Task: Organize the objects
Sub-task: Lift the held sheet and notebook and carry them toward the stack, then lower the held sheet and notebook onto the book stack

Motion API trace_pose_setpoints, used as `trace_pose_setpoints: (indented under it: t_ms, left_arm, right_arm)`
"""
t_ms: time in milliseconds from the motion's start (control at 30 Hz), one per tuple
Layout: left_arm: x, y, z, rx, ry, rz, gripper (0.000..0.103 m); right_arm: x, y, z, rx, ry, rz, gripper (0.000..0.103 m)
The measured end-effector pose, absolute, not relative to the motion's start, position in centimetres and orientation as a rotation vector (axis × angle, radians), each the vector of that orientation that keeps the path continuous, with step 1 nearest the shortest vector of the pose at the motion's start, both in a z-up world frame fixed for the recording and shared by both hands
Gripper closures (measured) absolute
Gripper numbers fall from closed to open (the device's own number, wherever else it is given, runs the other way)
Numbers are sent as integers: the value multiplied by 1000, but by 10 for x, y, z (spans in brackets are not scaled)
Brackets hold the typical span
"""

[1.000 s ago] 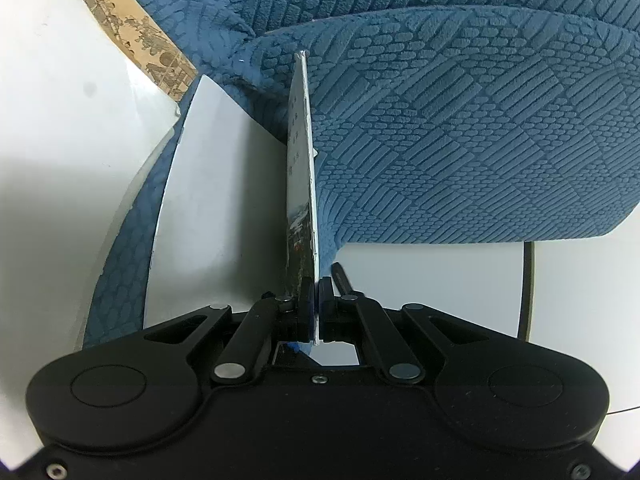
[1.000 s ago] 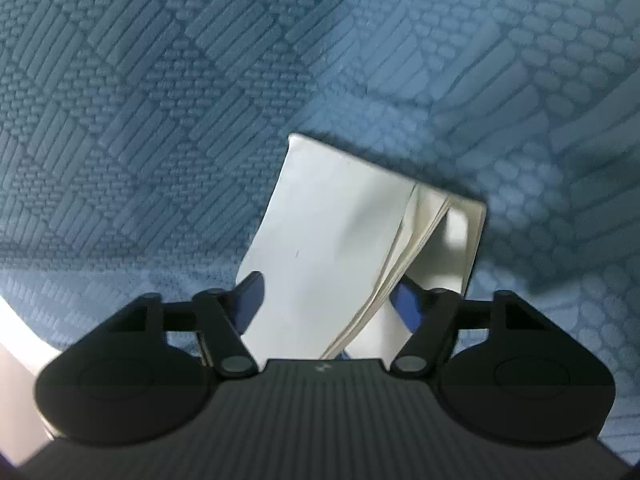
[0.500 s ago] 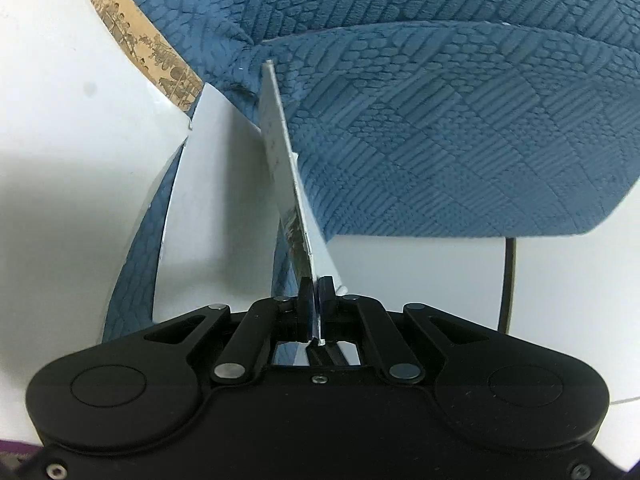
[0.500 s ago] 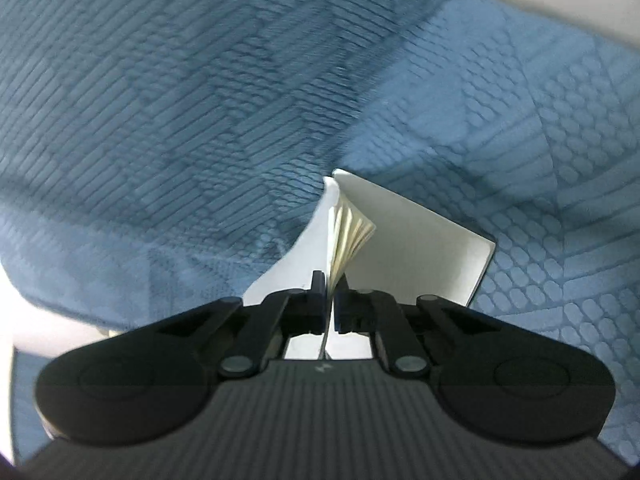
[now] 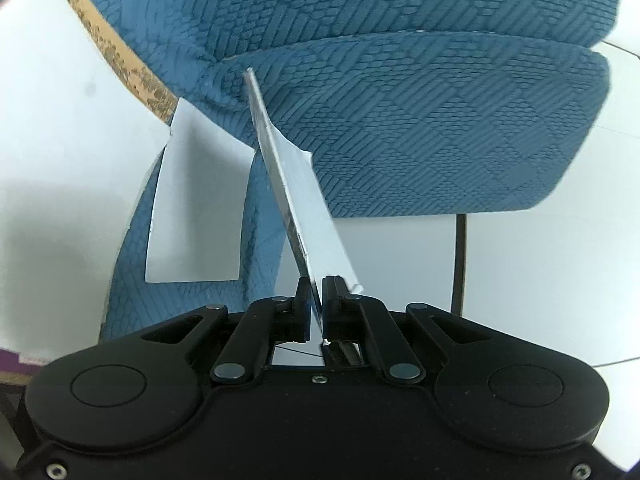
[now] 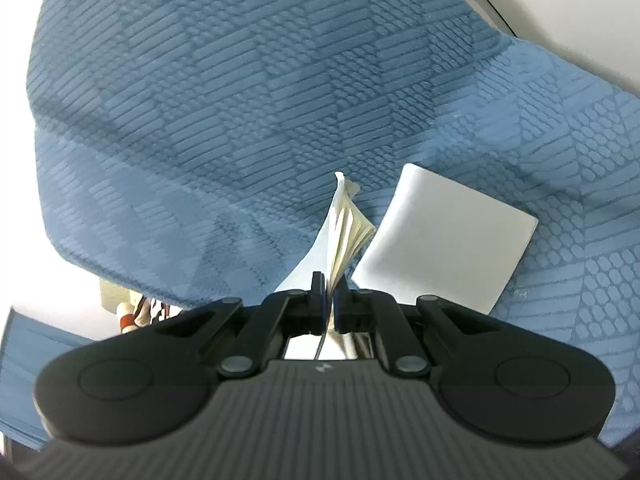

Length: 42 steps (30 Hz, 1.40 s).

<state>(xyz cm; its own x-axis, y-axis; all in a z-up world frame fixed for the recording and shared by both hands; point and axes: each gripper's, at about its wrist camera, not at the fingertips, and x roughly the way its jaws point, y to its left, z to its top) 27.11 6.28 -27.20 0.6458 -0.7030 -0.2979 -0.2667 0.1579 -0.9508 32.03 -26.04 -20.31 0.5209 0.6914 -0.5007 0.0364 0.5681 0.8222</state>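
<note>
On the blue sofa (image 6: 240,100), each tool clamped a booklet: left tool (image 5: 316,300) one booklet (image 5: 296,208), right tool (image 6: 329,300) a fanned booklet (image 6: 344,236); sorting looked unfinished.

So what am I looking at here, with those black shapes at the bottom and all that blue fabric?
No robot here: a person holds a pair of handheld tongs in each hand, and a small camera on each looks forward along its two fingers. The black shapes are the tongs themselves.

One picture comes from the left tongs, which are shut on the edge of a thin white card. Another white sheet lies on the blue textured cushion.

The other picture comes from the right tongs, shut on a small booklet whose cream pages fan open. Beside it, a white cover or sheet rests on the same kind of blue fabric.
</note>
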Motion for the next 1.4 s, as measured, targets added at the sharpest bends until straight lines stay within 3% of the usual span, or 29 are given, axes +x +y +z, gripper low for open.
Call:
trace_pose_setpoints:
  t_ms: [600,1400]
  left_arm:
    - [216,121,-193,-1331,803,-423,97]
    - [195,175,-230,-1228,831,-440,95]
  right_arm:
    - [259,-207,-112,753,857,612,96]
    - [223,-155,-152,623,925,619,95]
